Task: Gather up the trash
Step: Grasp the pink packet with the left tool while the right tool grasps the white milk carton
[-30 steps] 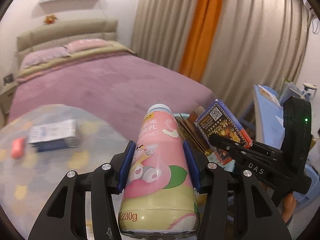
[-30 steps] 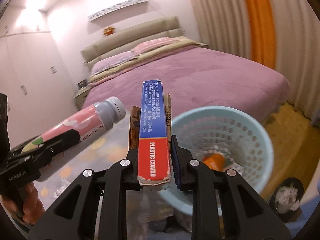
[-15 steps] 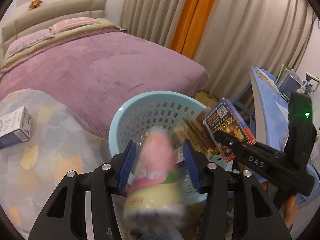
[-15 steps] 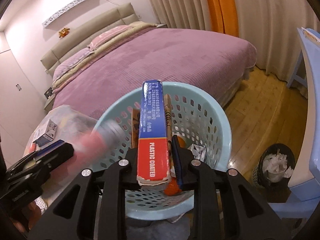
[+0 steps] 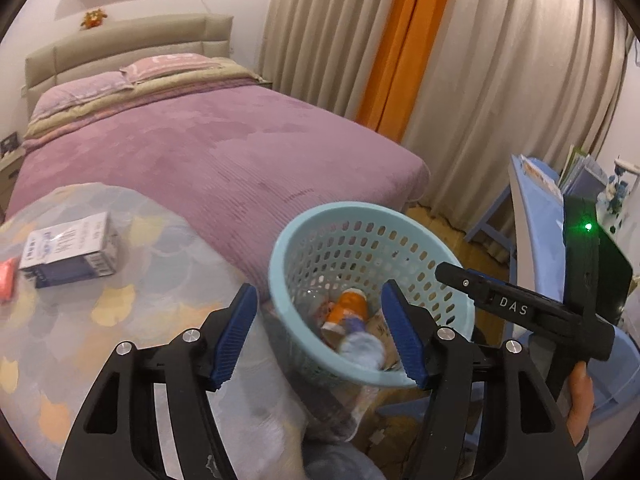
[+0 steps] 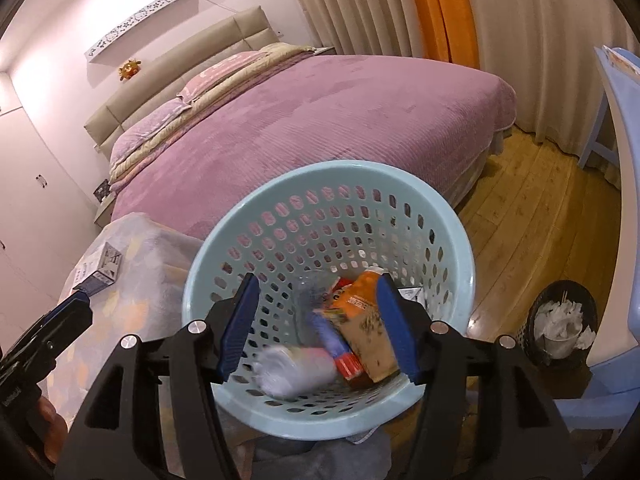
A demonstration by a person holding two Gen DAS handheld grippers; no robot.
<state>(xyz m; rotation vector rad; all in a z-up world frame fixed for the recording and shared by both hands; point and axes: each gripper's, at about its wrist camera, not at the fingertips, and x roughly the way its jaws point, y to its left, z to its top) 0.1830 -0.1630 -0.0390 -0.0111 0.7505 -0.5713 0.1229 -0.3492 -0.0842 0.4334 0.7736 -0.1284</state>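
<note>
Pale blue plastic, pierced all over with oval holes, forms the basket (image 6: 332, 184) that holds the collected trash. At its bottom lie a blurred bottle (image 6: 292, 372) with a pale cap end, a slim blue box (image 6: 334, 342) with a red end, an orange carton (image 6: 362, 300) and a brown card packet (image 6: 370, 340), all heaped together and touching.

Seen from the left wrist, the same basket (image 5: 288, 296) shows an orange item (image 5: 350, 306) and the blurred bottle (image 5: 362, 350) among the heap.

Above the basket mouth hangs the right gripper (image 6: 316, 326), its blue-padded fingers (image 6: 240, 320) spread wide with nothing between them. Just to the left of it, the left gripper (image 5: 320, 334) is likewise spread wide and empty, its right finger (image 5: 400, 332) over the basket and its left one over the bench edge.

Beside the basket on the left stands the bench (image 5: 120, 320), draped in a cloth patterned with pale scales. On it rests a white and dark blue box (image 5: 70, 250), with a small red object (image 5: 8, 280) just left of it at the frame edge.

Behind all this stretches a bed (image 5: 208, 152) under a purple cover, with beige and orange curtains (image 5: 400, 52) beyond. On the wooden floor to the right sits a small black bin (image 6: 560, 324) full of white paper, next to a blue chair (image 6: 612, 380).
</note>
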